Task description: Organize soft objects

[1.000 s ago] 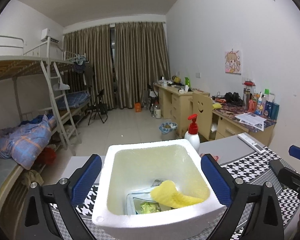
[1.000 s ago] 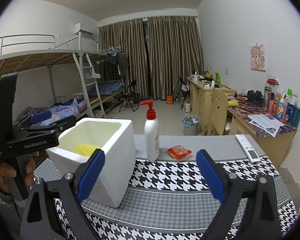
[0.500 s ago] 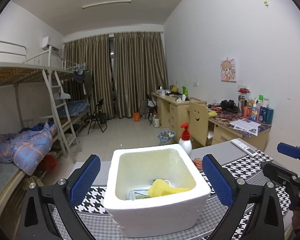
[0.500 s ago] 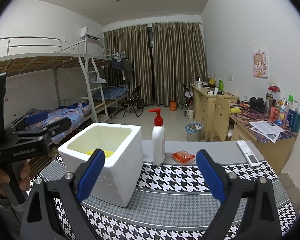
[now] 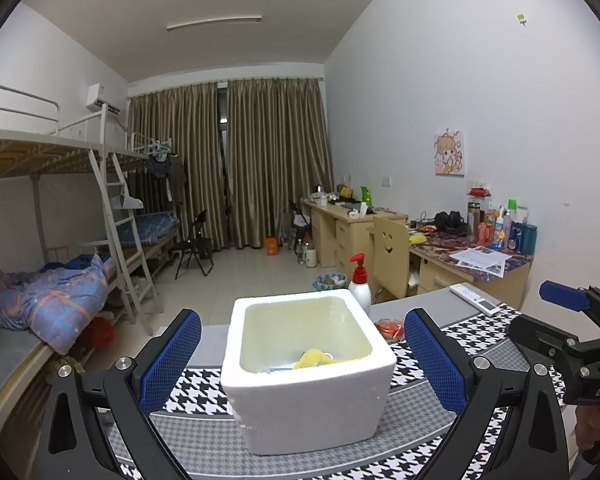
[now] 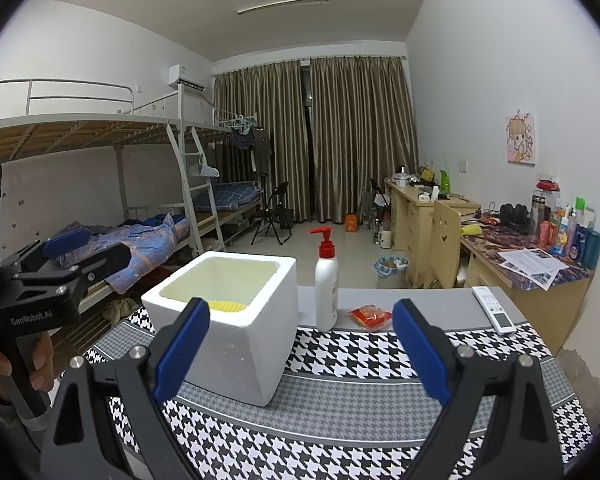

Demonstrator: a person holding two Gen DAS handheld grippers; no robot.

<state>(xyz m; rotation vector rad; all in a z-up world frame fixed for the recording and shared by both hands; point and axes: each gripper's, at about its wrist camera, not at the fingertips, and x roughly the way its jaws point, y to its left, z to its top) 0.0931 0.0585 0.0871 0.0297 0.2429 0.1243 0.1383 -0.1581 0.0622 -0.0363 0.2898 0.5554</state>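
Note:
A white foam box (image 5: 308,392) stands on the houndstooth table mat; it also shows in the right wrist view (image 6: 236,320). A yellow soft object (image 5: 316,359) lies inside it, seen too as a yellow patch (image 6: 225,305). A red-orange packet (image 6: 371,316) lies on the table right of a pump bottle; it also shows in the left wrist view (image 5: 389,327). My left gripper (image 5: 302,364) is open and empty, held back from the box. My right gripper (image 6: 300,354) is open and empty, to the right of the box.
A white pump bottle (image 6: 326,280) with a red top stands just behind the box. A white remote (image 6: 494,309) lies at the table's far right. Desks, a chair and a bin stand beyond; bunk beds are on the left.
Both grippers have pulled back and up from the foam box, which now looks smaller and farther. The yellow object stays inside the box.

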